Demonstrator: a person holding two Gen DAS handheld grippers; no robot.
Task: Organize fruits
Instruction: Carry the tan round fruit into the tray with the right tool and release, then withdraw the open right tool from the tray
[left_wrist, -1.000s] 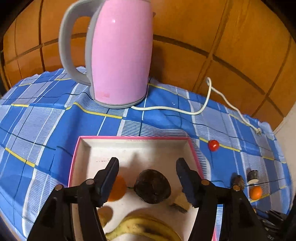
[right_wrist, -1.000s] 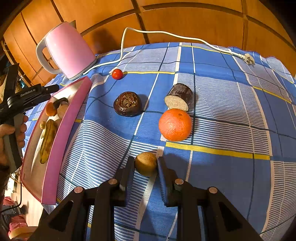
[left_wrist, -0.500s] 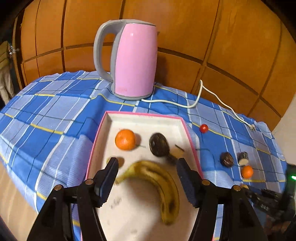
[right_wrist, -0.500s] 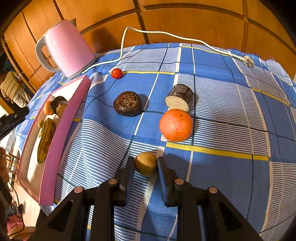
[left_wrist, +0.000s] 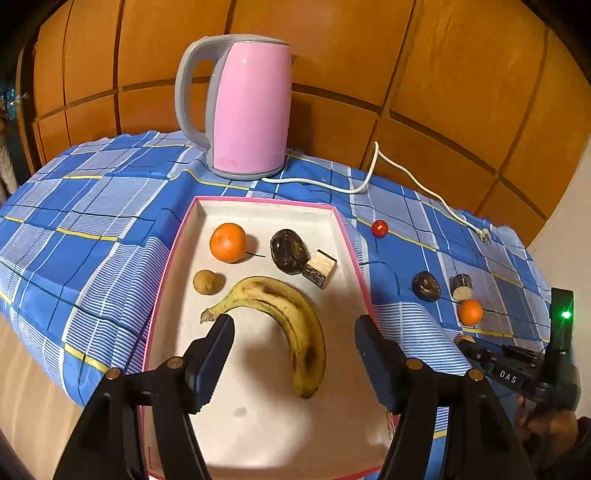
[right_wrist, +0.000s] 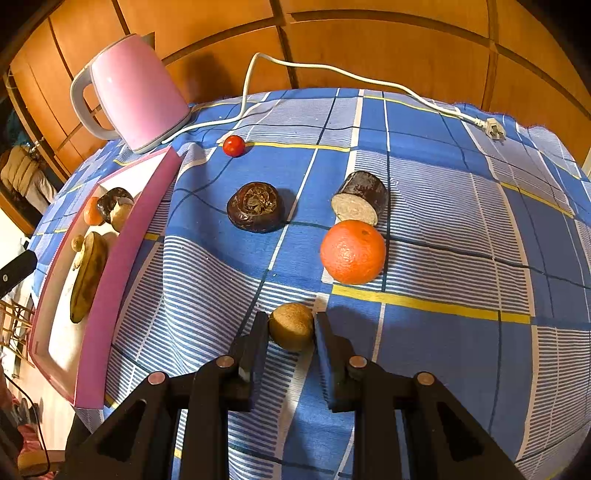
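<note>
Left gripper (left_wrist: 293, 343) retreated, jaws apart | right gripper (right_wrist: 290, 334) grips kiwi (right_wrist: 291, 325)

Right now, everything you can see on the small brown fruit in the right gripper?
The small brown fruit is round, tan-brown, with a dull, finely speckled, rough-looking skin; no stem or damage shows. It sits between the pads of the right gripper, which is shut on it, one finger on each side. It is low over the blue checked tablecloth; whether it touches the cloth cannot be told. The orange lies just beyond it, apart.
</note>
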